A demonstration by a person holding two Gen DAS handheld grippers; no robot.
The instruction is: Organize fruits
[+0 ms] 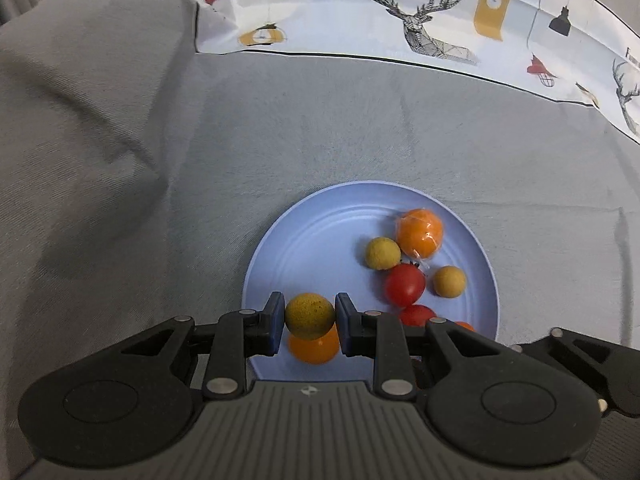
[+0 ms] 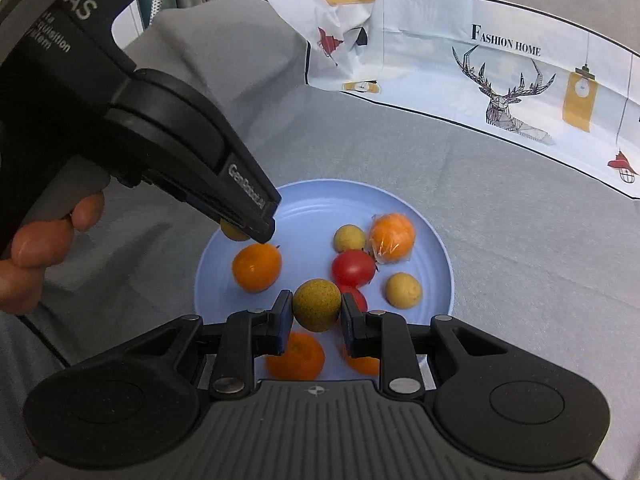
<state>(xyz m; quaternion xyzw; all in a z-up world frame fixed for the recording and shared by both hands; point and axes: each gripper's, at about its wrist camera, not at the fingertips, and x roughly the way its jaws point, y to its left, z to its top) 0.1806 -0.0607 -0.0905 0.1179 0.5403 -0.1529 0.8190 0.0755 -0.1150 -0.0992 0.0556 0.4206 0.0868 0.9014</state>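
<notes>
Yellow-green speckled fruit [image 1: 310,316] clamped in left gripper [image 1: 310,320], hanging above blue plate [image 1: 304,236] at its 7 o'clock rim, straight over an orange fruit [image 1: 314,347]. Matching speckled fruit [image 2: 317,305] pinched in right gripper [image 2: 316,314], over 6 o'clock edge. Counted on plate: two yellow, two red, four orange.

From here both feeds look evenly lit and fairly bright, soft light with no hard glare. I see faint shadows under the fruit on the blue plate [image 1: 320,216]. Fisheye bending curves the patterned cloth [image 2: 520,80] toward the edges, corners go dark, and the nearest orange fruit [image 2: 296,356] is slightly blurred.
</notes>
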